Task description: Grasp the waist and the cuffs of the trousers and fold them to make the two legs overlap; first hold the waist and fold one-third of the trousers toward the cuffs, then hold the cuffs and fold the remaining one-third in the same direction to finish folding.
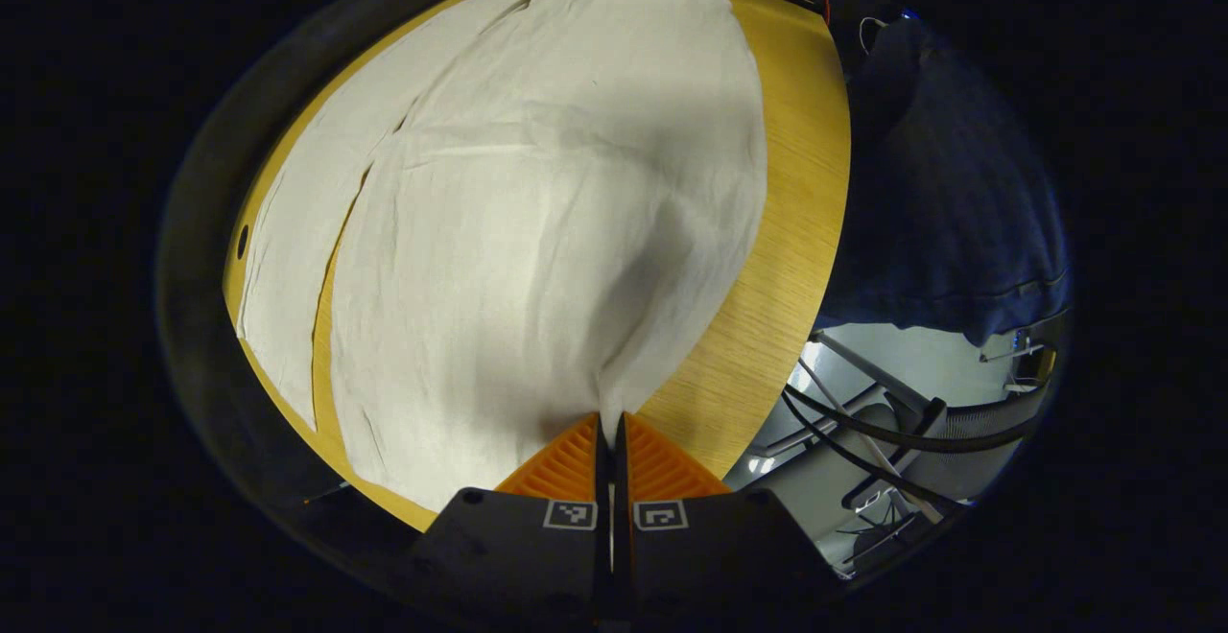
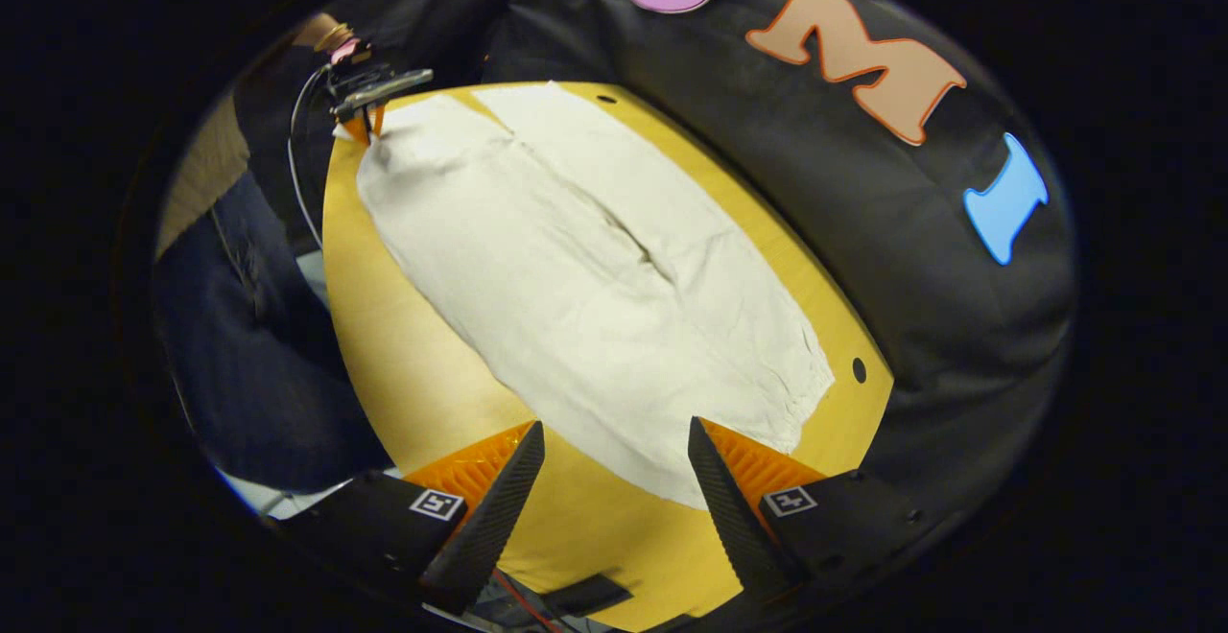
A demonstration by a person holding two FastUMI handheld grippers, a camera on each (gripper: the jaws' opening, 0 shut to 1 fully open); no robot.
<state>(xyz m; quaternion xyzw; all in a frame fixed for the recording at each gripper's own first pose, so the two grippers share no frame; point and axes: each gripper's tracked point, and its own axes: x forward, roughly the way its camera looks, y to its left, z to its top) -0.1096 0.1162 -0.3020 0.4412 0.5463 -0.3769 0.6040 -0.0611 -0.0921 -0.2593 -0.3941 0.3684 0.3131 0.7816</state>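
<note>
White trousers (image 1: pixel 537 230) lie flat along the wooden table (image 1: pixel 796 230), the two legs side by side with a slit between them. My left gripper (image 1: pixel 611 422) is shut on the corner of the nearer leg's cuff, and the cloth rises a little into the fingers. In the right gripper view that same left gripper (image 2: pixel 369 125) pinches the far corner of the trousers (image 2: pixel 595 278). My right gripper (image 2: pixel 614 456) stands open at the waist end, low over the table (image 2: pixel 403 355). The waist's near edge reaches in between its fingers, which stand apart from the cloth.
A person in dark clothing (image 2: pixel 240 326) stands along the table's long side, also seen as dark cloth (image 1: pixel 940 182). Small round holes (image 2: pixel 859 369) sit in the tabletop near the waist. Cables and a chair frame (image 1: pixel 892 422) lie below the table edge.
</note>
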